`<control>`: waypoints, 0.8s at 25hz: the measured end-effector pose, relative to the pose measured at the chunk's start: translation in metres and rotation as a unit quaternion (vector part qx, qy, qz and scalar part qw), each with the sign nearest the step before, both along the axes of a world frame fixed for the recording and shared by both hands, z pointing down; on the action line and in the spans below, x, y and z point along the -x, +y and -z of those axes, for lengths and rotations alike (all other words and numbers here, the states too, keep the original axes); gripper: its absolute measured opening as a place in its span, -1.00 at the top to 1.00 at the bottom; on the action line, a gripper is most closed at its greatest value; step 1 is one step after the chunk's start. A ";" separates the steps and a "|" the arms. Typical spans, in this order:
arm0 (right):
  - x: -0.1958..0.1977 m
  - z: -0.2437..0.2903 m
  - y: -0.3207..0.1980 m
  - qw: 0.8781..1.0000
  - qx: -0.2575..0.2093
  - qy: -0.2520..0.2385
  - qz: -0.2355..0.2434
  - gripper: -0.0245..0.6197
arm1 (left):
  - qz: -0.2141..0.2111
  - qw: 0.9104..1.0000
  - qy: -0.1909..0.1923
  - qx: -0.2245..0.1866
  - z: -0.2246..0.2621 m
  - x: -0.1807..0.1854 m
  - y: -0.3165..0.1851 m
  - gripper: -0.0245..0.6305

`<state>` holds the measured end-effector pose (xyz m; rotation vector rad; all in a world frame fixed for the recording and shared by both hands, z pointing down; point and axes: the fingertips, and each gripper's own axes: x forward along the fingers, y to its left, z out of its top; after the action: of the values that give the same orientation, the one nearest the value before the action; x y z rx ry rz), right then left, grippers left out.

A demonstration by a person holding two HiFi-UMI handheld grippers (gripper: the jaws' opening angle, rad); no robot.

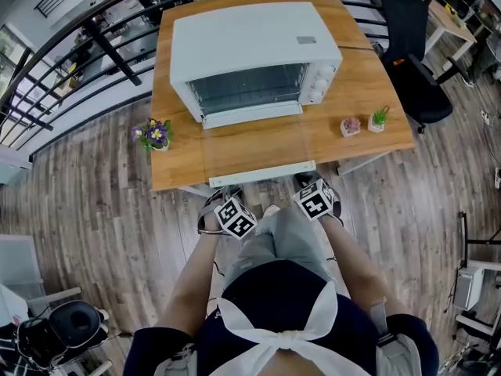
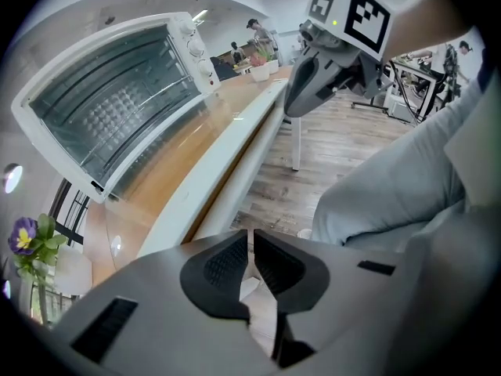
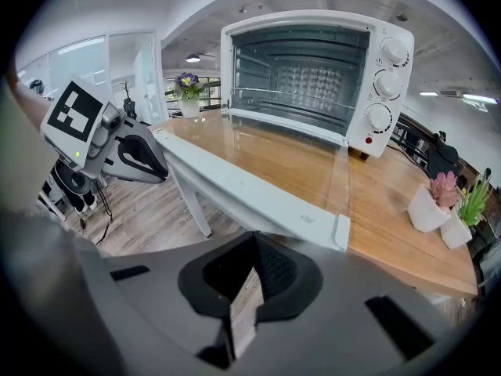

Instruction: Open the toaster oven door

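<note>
By my reading the opening itself is done. The toaster oven (image 1: 250,49) sits toward the back of the desk (image 1: 368,92), and its door (image 1: 258,143) lies swung down flat over the wood. The glass is level, and the white handle (image 1: 262,174) reaches right to the near edge of the desk. From the right gripper view I look straight into the open cavity, with the rack and back wall in plain sight and no glass in front of them. I judge the task to be at its close, and nothing more is called for than holding both claws clear of that handle so the door is not knocked or lifted. If it needed pressing flatter I would have to reach forward and up, because both claws hang below the level of the desk top, near my lap (image 1: 282,233). My left claw (image 2: 251,237) is all but together, with only a thin slit between the ribbed pads. Nothing is in that slit, and it touches neither the door nor the desk. My right claw (image 3: 252,241) is fully together, tips meeting. It holds nothing and points up toward the handle from just short of the desk edge, without touching it.
</note>
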<state>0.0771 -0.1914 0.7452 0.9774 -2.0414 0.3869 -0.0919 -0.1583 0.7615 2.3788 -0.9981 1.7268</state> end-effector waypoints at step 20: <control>0.007 0.027 0.018 1.000 -0.001 -0.023 -0.015 0.90 | 0.043 0.998 0.050 0.019 0.020 -0.004 0.014 0.80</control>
<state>0.0697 -0.1733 0.7180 1.0087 -2.0714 0.4270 -0.0879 -0.1445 0.7414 2.3366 -1.0273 1.5663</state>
